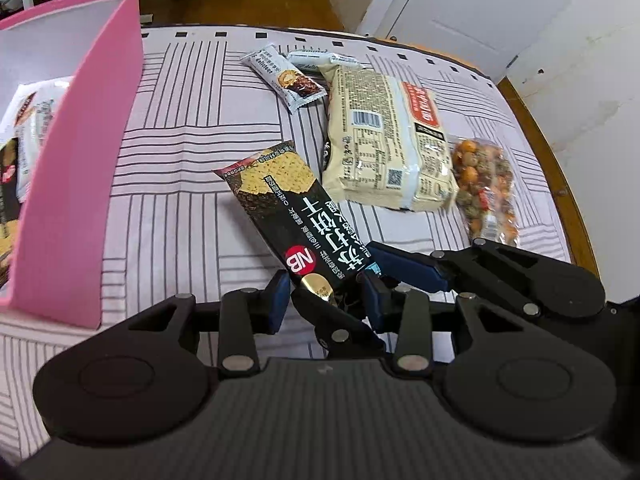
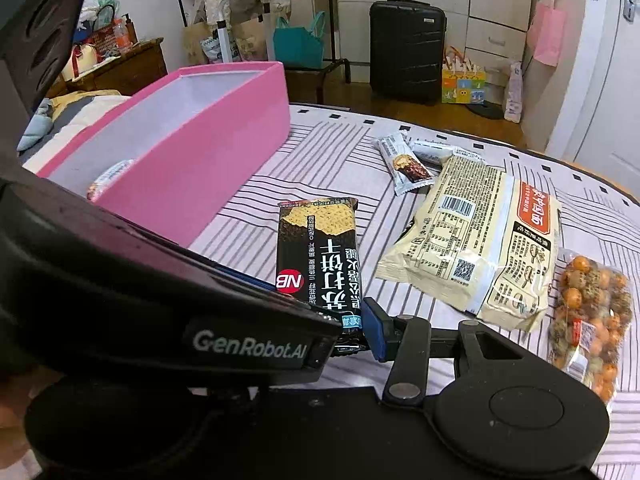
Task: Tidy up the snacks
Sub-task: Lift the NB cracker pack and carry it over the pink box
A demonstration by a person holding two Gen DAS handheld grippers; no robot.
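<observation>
A black soda-cracker pack [image 1: 288,216] [image 2: 318,256] lies on the striped bed, its near end between both grippers' blue pads. My left gripper [image 1: 326,296] stands around that end, jaws part open; the pads do not visibly press it. My right gripper [image 2: 352,328] reaches in beside it; its right pad [image 2: 378,326] touches the pack's corner and its left finger is hidden behind the left gripper's body [image 2: 160,300]. The pink box [image 1: 80,184] [image 2: 192,168] at left holds several snack packs [image 1: 28,128].
On the bed to the right lie two small snack bars [image 1: 288,80], a large beige bag [image 1: 388,140] [image 2: 480,248] and a clear bag of mixed nuts [image 1: 488,192] [image 2: 592,320]. The bed's wooden edge [image 1: 556,168] runs along the right. A black suitcase [image 2: 406,50] stands beyond.
</observation>
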